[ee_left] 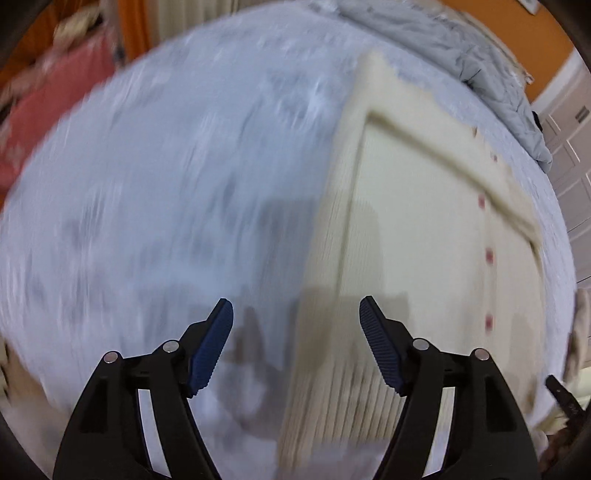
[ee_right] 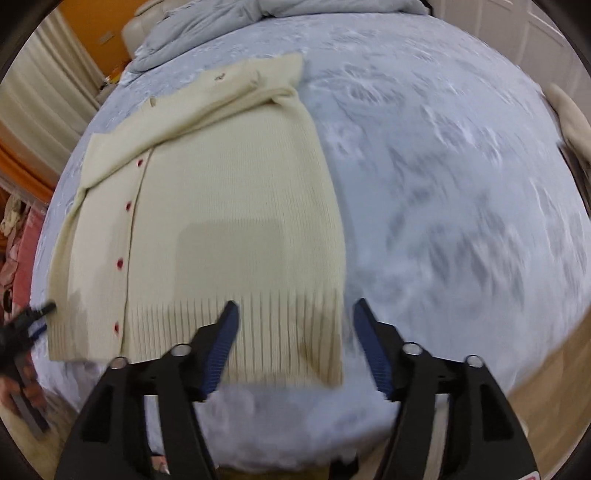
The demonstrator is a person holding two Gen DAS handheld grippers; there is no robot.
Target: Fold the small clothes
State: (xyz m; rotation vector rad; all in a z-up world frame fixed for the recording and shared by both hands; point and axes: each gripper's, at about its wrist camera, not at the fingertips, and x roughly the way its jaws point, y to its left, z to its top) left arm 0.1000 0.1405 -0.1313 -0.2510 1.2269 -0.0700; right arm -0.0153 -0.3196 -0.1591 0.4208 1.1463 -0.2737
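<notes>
A cream knitted cardigan [ee_right: 229, 206] with red buttons [ee_right: 129, 206] lies flat on a pale blue fluffy bedcover [ee_right: 443, 184], sleeves folded in across its top. It also shows in the left wrist view [ee_left: 424, 240], blurred. My right gripper [ee_right: 293, 308] is open and empty, above the cardigan's ribbed hem at its right corner. My left gripper [ee_left: 297, 306] is open and empty, above the hem's left edge, straddling cardigan and bedcover [ee_left: 166, 184]. The left gripper's tip also shows at the left edge of the right wrist view [ee_right: 33, 314].
A crumpled grey duvet [ee_right: 221, 22] lies at the far end of the bed, also in the left wrist view [ee_left: 461, 48]. Pink bedding [ee_left: 48, 110] lies to the left. White cupboard doors [ee_left: 569, 147] and orange walls surround the bed.
</notes>
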